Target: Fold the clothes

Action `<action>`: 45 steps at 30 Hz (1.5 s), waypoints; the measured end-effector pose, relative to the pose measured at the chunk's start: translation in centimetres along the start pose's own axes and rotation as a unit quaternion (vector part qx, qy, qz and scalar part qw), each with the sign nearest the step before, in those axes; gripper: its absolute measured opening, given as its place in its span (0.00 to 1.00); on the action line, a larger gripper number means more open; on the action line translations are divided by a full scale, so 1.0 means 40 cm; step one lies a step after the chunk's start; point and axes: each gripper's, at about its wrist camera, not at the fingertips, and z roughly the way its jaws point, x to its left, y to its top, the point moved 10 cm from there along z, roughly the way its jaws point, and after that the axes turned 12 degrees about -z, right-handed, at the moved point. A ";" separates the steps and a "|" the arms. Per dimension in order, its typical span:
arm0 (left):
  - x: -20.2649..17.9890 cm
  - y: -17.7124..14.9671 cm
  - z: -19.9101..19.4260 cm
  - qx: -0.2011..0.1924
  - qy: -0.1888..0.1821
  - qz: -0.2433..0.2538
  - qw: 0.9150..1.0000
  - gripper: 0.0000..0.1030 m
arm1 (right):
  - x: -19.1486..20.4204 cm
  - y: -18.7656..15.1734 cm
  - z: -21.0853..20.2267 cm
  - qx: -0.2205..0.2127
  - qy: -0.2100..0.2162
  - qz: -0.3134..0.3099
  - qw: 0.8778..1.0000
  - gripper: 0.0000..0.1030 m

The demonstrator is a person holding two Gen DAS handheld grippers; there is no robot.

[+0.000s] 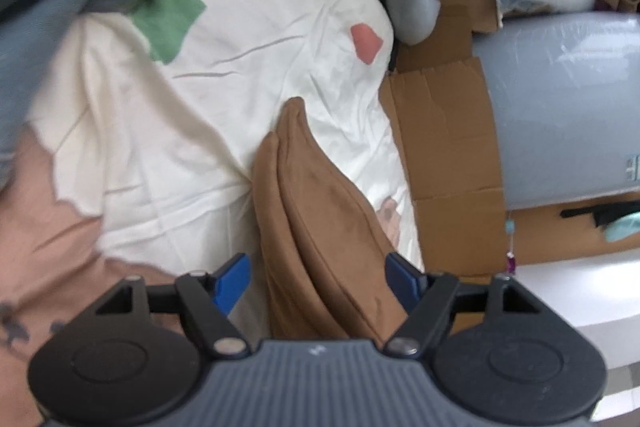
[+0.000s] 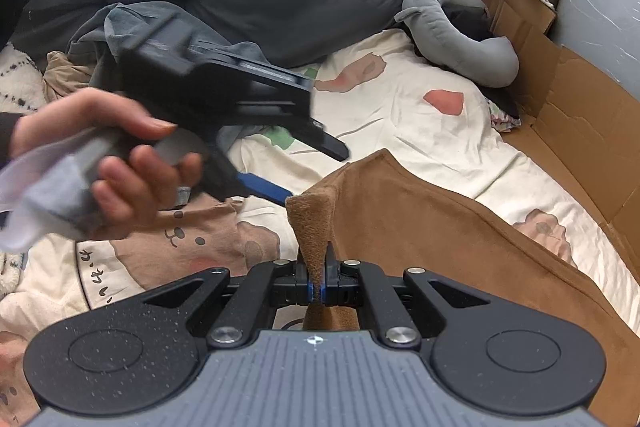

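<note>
A white bed sheet printed with pink, green and red patches [image 1: 256, 39] is spread across the scene, with flattened brown cardboard [image 1: 444, 131] along its right edge. A brown suede-like garment [image 2: 440, 223] lies on the near right part of the sheet. A raised corner of it is pinched between the pressed-together fingers of the right gripper [image 2: 318, 281]. The left gripper [image 1: 318, 283], gripped by a hand [image 2: 120, 163], is held with its blue-padded fingers [image 1: 232, 281] spread wide on either side of a fold of the garment, with no contact seen.
</note>
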 end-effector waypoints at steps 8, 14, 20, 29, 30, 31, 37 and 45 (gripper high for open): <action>0.006 0.060 0.105 0.024 0.047 0.041 0.998 0.70 | 0.018 -0.005 0.001 0.003 0.007 -0.007 1.000 0.01; 0.020 0.083 0.167 0.054 0.069 0.059 0.994 0.62 | 0.018 -0.005 0.001 0.002 0.009 -0.006 1.000 0.01; 0.028 0.094 0.195 0.070 0.105 0.087 0.988 0.20 | 0.016 -0.009 0.001 0.003 0.009 -0.005 1.000 0.01; -0.048 0.092 0.186 0.050 0.083 0.067 0.993 0.09 | -0.006 -0.005 -0.029 -0.008 0.027 0.012 1.000 0.01; -0.067 0.086 0.182 0.047 0.075 0.067 0.994 0.09 | -0.009 -0.007 -0.040 -0.012 0.032 0.012 0.999 0.01; -0.087 0.080 0.178 0.044 0.067 0.067 0.994 0.09 | -0.015 -0.011 -0.051 -0.014 0.036 0.017 0.999 0.01; -0.220 0.029 0.175 0.033 0.034 0.094 0.994 0.09 | -0.074 -0.035 -0.118 -0.031 0.042 0.051 0.997 0.01; -0.380 -0.062 0.207 0.027 0.016 0.141 0.989 0.09 | -0.153 -0.067 -0.220 -0.065 0.039 0.063 0.995 0.01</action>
